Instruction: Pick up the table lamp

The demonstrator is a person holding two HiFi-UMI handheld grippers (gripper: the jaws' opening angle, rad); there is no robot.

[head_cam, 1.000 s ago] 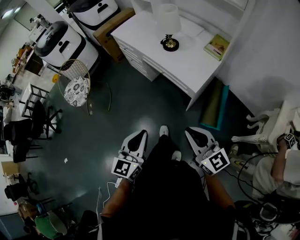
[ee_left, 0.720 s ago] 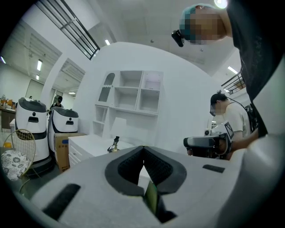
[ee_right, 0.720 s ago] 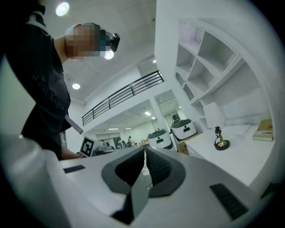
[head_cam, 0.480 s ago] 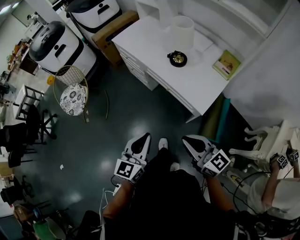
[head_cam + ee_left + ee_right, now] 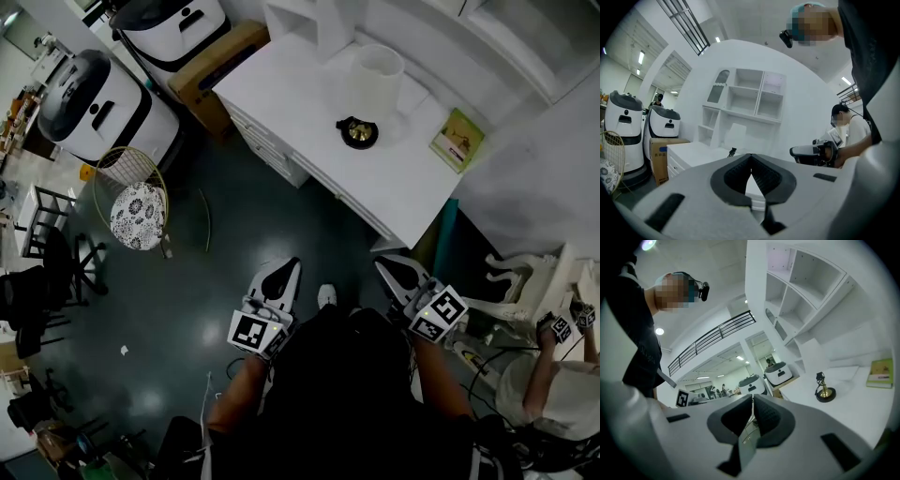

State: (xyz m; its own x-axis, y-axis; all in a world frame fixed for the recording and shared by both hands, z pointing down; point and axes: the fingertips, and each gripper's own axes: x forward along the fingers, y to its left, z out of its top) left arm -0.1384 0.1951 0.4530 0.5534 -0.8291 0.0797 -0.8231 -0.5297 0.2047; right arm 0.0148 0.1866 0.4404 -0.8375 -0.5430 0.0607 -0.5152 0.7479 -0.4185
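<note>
The table lamp stands on a white desk ahead of me, with a white shade over a dark and brass base. My left gripper and right gripper are held over the dark floor, well short of the desk, pointing towards it. Both are shut and hold nothing. In the left gripper view the lamp is small and far beyond the shut left gripper. The right gripper view shows the lamp base to the right of the shut right gripper.
A green book lies on the desk's right end. Two white robots and a cardboard box stand to the left. A wire stool with a patterned cushion is on the floor. A white ornate chair and another person are at right.
I have walked towards the desk; the lamp and desk sit closer and lower in the head view. Both grippers came along, still shut and level.
</note>
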